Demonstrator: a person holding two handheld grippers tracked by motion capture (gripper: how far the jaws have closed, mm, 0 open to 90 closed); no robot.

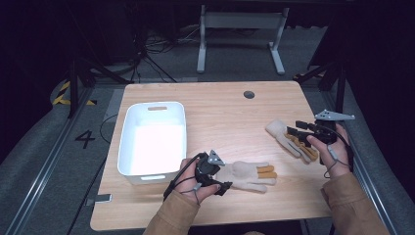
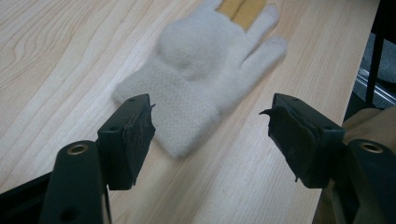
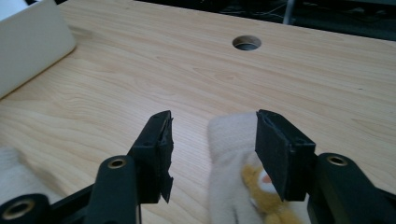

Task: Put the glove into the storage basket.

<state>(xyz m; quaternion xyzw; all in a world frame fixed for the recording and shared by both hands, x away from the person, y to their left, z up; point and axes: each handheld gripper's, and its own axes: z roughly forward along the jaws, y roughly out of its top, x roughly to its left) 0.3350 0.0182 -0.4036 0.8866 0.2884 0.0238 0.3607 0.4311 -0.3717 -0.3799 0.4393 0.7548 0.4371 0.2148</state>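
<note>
Near the worktop's front edge, the left gripper (image 2: 208, 135) hangs with jaws spread over the cuff of a cream glove (image 1: 249, 175). By the right edge, the right gripper (image 3: 212, 154) is spread around a second glove (image 1: 289, 139). A white tub (image 1: 153, 139) sits at the left.
</note>
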